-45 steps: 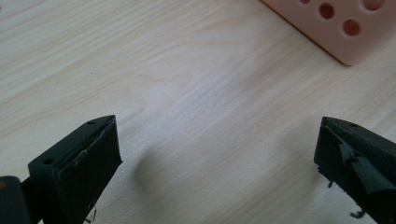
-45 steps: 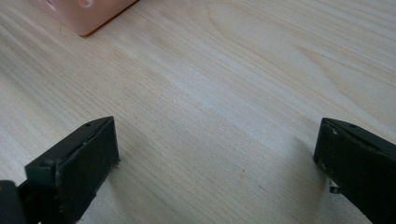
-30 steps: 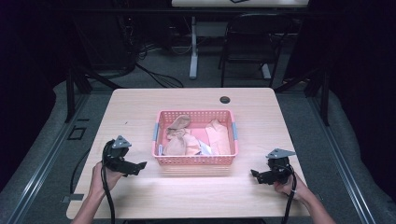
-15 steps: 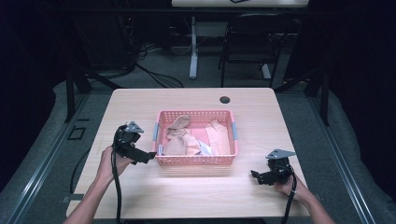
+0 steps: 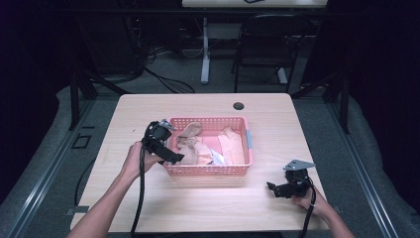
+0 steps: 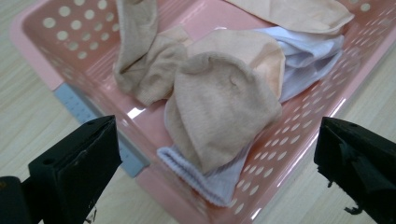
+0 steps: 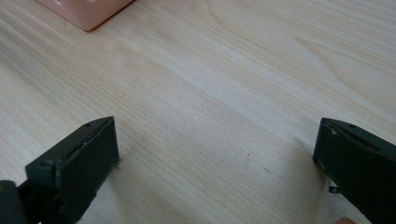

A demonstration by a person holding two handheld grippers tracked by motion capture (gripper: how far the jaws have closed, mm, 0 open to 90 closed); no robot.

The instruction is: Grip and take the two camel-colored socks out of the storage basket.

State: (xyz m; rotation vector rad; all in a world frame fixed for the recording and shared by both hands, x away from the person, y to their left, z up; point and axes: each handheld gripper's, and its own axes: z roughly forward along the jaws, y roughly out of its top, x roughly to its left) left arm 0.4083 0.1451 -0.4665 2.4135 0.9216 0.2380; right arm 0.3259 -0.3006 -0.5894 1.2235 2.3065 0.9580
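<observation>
A pink perforated basket [image 5: 208, 170] stands mid-table and holds several socks, beige and white. My left gripper [image 5: 171, 156] hovers over the basket's left end, open, jaws wide apart. In the left gripper view a beige sock [image 6: 219, 109] lies on a white sock [image 6: 201, 179] between the jaws, with the basket wall [image 6: 299, 140] around them. My right gripper [image 5: 274, 188] rests low at the table's front right, open, over bare wood [image 7: 210, 107]. A corner of the basket [image 7: 86, 14] shows at the top left of the right gripper view.
A small black round thing [image 5: 238, 105] sits near the table's far edge. The basket has a blue-grey handle [image 5: 249, 139] on its right end. A chair [image 5: 262, 54] and a table leg [image 5: 204, 54] stand behind the table, on a floor strewn with cables.
My left gripper has moved from the table's front left up and right to hang over the basket's left end. The right gripper has stayed in place.
</observation>
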